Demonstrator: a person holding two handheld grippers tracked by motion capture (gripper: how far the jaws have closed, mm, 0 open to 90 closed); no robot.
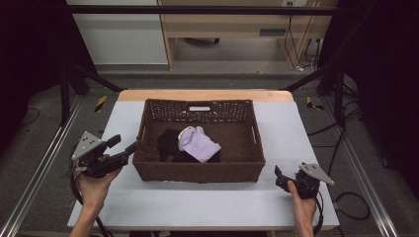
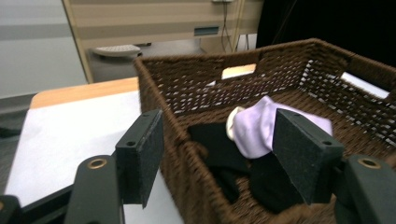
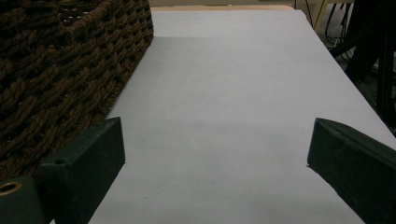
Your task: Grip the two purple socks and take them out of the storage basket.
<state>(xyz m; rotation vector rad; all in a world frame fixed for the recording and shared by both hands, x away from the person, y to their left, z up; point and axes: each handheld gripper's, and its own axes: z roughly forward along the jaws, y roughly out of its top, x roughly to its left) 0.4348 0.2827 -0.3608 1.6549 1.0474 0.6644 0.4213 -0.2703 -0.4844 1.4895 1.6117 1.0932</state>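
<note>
Black left claw point(image 1: 127, 149) gaping wide, holding nothing, jaws straddling near-left corner of wicker basket point(image 1: 148, 170). Right claw point(image 1: 277, 177) also spread wide, empty, low over white bench point(image 1: 197, 202) just right of basket. Lilac sock point(image 1: 198, 143) lying mid-basket on top of black garment point(image 1: 170, 141). Person's hands gripping both handles at near edge.
</note>
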